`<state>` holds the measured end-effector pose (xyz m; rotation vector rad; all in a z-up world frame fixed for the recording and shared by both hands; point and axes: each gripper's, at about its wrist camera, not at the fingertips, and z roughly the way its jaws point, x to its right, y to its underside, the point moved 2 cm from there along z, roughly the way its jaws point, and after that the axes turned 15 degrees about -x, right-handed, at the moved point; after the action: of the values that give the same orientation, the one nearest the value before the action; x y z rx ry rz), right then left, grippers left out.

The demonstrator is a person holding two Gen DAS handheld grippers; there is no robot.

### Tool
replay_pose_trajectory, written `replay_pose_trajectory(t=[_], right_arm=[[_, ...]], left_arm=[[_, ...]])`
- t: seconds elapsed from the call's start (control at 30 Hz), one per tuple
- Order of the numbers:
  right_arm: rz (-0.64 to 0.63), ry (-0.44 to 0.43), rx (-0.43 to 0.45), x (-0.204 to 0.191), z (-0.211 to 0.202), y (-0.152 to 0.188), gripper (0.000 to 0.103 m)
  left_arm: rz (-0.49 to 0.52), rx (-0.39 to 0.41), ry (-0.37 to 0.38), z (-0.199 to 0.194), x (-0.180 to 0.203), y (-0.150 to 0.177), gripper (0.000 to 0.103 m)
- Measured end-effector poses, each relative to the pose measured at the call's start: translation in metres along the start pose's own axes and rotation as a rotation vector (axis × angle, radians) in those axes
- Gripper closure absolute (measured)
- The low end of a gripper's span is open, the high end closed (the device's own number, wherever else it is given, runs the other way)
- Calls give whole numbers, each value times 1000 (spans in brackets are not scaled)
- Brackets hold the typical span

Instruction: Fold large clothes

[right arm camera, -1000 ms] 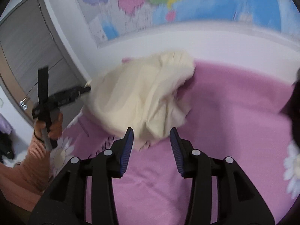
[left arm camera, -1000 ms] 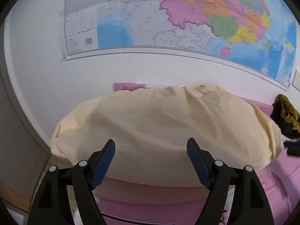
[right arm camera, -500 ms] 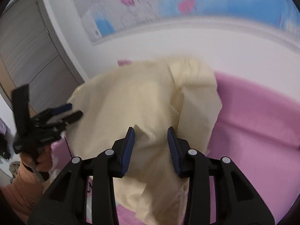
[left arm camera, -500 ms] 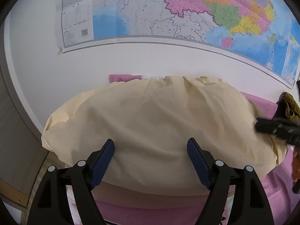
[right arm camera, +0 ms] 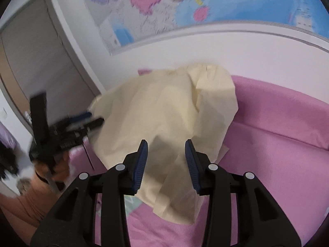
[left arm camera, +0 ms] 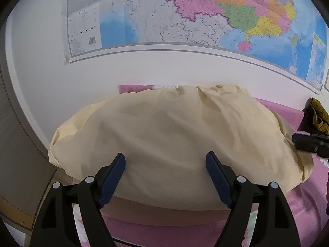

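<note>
A large cream garment (left arm camera: 174, 127) lies spread and slightly puffed on the pink bed sheet (left arm camera: 287, 115). My left gripper (left arm camera: 165, 164) hovers wide open just in front of its near edge, with nothing between the fingers. The right wrist view shows the same garment (right arm camera: 164, 113) draped with a loose fold on its right side. My right gripper (right arm camera: 166, 152) hangs over that lower right part with its jaws opening. Cloth shows through the gap, but the pads do not press on it. The left gripper (right arm camera: 95, 118) appears blurred at the garment's left edge, and the right gripper (left arm camera: 297, 141) pokes in by its right edge.
A big coloured map (left arm camera: 185, 20) hangs on the white wall behind the bed. A grey door (right arm camera: 30, 61) stands at the left. Dark and olive clothes (left arm camera: 317, 115) are heaped at the far right. A hand (right arm camera: 51, 168) with an orange sleeve holds the left gripper.
My right gripper has moved left from the bare pink sheet to above the garment's right part, and shows at the right edge of the left wrist view. The left gripper has barely moved.
</note>
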<state>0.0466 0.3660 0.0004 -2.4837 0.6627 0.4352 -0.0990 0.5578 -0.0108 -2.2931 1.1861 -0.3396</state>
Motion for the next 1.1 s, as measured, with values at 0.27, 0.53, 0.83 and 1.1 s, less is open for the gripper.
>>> replay_pose_trajectory(t=[0.27,0.53,0.83,1.1], right_arm=[[39,3,-66,8,28,8,65],[40,-13,-12,3,7,12,63],[-31,-28,15,-18,4,6,63],[-11,-15,-58,-15,31,10,64]], left_arm=[[-6,-9,1,5,1,1,25],[-6,1,-7,-1,3,4,25],[-18,1,23,-5,5,2,23],[-33,-11,10,0,7,6,22]])
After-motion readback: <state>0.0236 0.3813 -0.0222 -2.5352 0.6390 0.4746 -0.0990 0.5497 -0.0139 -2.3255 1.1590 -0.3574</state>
